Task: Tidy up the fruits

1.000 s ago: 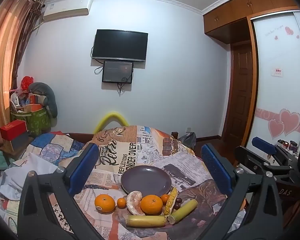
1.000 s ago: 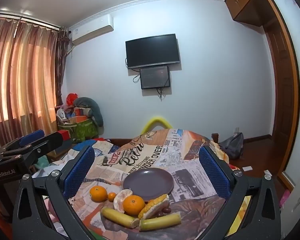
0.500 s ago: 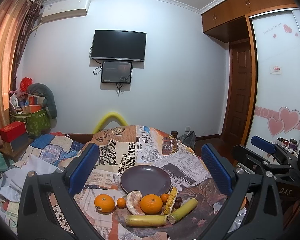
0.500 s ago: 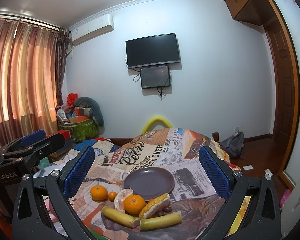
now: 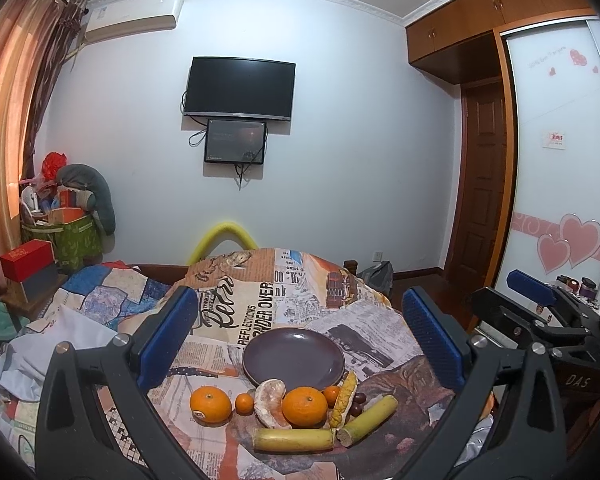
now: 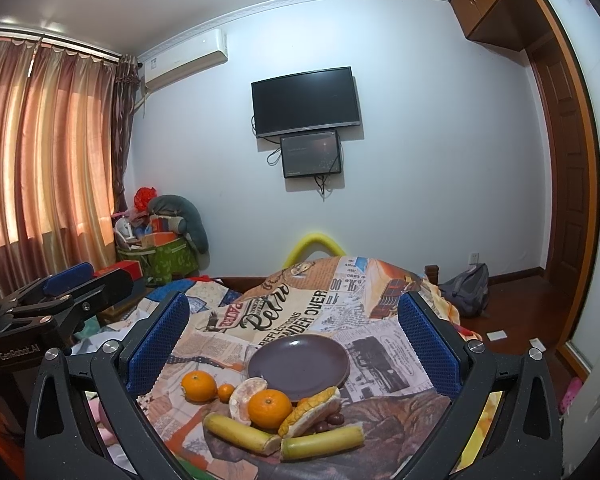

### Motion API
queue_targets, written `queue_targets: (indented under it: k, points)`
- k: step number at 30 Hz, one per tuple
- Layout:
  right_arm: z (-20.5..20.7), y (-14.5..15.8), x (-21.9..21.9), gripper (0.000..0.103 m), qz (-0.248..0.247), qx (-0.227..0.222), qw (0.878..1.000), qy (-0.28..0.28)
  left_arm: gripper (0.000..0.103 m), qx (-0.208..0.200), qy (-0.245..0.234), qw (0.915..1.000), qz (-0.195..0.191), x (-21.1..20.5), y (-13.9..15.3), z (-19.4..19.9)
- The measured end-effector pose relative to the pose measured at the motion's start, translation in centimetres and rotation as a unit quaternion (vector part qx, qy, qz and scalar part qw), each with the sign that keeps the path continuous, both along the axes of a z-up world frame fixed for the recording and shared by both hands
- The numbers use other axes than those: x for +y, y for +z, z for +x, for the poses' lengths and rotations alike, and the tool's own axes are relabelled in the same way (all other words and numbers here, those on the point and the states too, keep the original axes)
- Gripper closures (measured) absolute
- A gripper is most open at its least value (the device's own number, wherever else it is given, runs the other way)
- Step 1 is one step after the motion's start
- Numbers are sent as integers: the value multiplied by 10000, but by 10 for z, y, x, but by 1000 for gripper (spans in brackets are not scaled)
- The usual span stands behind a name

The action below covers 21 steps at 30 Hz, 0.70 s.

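An empty dark purple plate (image 5: 294,358) (image 6: 299,366) sits on a newspaper-print tablecloth (image 5: 256,292). In front of it lie two oranges (image 5: 211,405) (image 5: 304,407), a small tangerine (image 5: 244,403), a peeled citrus piece (image 5: 271,396), an open yellow peel (image 5: 344,398), dark round fruits (image 5: 358,399) and two yellow-green cane pieces (image 5: 294,440) (image 5: 368,420). My left gripper (image 5: 298,340) is open and empty above the table, back from the fruit. My right gripper (image 6: 292,344) is open and empty likewise. The right gripper also shows at the left view's right edge (image 5: 540,320).
A patchwork blanket (image 5: 100,296) lies left of the table. A green bin of clutter (image 5: 76,236) and a red box (image 5: 26,258) stand by the curtain. A backpack (image 6: 466,290) lies on the wooden floor at the right. A TV (image 5: 238,88) hangs on the far wall.
Both views have shifted very slightly; the fruit and plate have not moved. Both grippers stay open.
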State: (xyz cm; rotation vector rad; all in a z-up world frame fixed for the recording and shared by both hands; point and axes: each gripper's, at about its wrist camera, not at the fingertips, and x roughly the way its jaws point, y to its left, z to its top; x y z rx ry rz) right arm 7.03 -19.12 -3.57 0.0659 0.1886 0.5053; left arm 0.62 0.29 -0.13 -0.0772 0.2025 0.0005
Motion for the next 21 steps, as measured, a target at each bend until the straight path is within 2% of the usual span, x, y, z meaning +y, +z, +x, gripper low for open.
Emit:
queue_targets:
  k: [21]
  points:
    - [0,0,-1,0,-5,36,10000,18,0,1,-9,10000,-14,-1,-1,0]
